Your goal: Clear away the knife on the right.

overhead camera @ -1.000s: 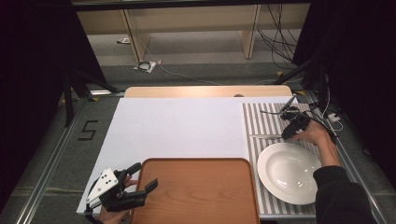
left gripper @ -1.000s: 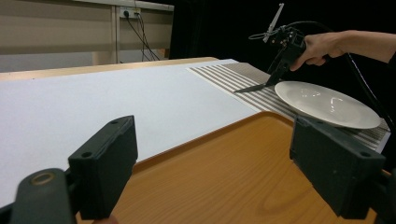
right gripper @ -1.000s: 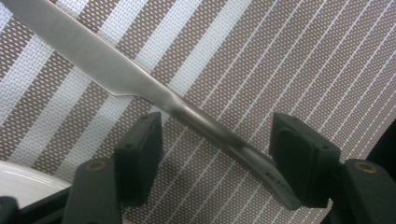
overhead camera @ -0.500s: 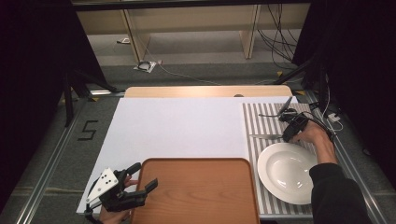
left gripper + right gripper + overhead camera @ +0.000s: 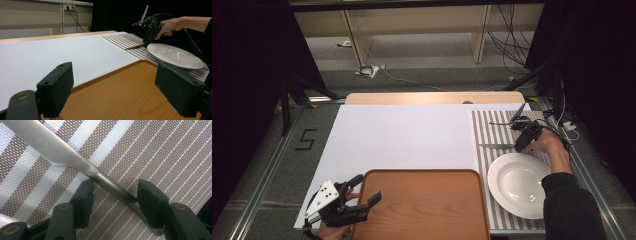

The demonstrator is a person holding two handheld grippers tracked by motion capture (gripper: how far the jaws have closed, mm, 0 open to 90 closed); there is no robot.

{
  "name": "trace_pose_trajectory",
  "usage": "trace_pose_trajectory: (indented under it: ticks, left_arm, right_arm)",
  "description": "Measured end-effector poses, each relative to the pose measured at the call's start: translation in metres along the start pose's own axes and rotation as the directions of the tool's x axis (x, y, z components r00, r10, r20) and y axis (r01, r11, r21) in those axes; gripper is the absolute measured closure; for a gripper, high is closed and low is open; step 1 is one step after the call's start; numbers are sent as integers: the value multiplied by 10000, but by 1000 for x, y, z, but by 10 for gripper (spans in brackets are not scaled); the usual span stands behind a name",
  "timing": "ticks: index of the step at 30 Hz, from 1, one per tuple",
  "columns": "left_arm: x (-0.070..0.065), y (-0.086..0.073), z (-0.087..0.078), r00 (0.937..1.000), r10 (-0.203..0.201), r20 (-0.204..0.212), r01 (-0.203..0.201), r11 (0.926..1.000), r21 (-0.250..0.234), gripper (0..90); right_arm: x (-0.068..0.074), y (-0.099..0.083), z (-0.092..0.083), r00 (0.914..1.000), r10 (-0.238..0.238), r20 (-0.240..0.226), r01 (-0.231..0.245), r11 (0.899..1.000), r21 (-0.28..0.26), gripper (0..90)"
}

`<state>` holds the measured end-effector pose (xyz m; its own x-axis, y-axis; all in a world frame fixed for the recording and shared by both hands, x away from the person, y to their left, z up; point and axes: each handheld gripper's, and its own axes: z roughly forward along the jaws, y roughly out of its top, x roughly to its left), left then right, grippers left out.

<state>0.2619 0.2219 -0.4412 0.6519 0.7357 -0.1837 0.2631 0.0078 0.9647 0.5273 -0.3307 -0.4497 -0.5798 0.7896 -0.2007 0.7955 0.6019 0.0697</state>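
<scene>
Right gripper view: the knife [image 5: 75,162] lies flat on the striped mat [image 5: 162,152], and its handle runs between the two black jaws.
Knife: it rests on the mat just past the far rim of the white plate [image 5: 519,184]; in the high view it is the thin grey thing [image 5: 497,146] beside the right hand-held gripper [image 5: 521,145].
Right hand-held gripper: its jaws have just been closing around the handle. One pad looks to touch the handle, the other has a gap, so I think it is not squeezing yet.
Done so far: the gripper is lined up on the knife. The knife is not lifted.
Left to do: close all the way, pick the knife up, and put it where it belongs. My guess is that the tray is the place.
Plate: it sits on the mat, near the tray [image 5: 422,210] but not on it.
Left hand-held gripper: it [image 5: 362,197] hovers wide open over the near left corner of the tray, and it holds nothing.
Surface: a white sheet [image 5: 402,135] covers most of it, and the tray has nothing on it.
</scene>
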Motion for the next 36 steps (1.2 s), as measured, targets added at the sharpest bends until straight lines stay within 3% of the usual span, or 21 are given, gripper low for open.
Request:
trace_pose_trajectory:
  ticks: [13, 17, 19, 29, 35, 36]
  left_arm:
    - [-1, 0, 0, 10000, 39, 10, -39, 10000, 27, 152]
    - [-1, 0, 0, 10000, 40, 2, -40, 10000, 38, 152]
    - [-1, 0, 0, 10000, 44, -1, -44, 10000, 32, 152]
    - [0, -1, 0, 10000, 1, -13, -1, 10000, 27, 152]
    - [0, 0, 0, 10000, 19, -8, -19, 10000, 20, 152]
    - [0, 0, 0, 10000, 6, -10, -6, 10000, 17, 152]
  right_arm:
    - [0, 0, 0, 9998, -203, -55, 202, 9998, -58, 493]
    - [-1, 0, 0, 9992, -199, -350, 196, 9998, -88, 581]
    - [-1, 0, 0, 9981, 37, -614, -43, 9999, -94, 605]
    - [2, 3, -1, 9974, -249, -683, 259, 9996, 133, 689]
    - [7, 7, -1, 9933, -963, -633, 983, 9948, 282, 793]
    - [8, 8, -1, 9946, -811, -642, 834, 9959, 339, 798]
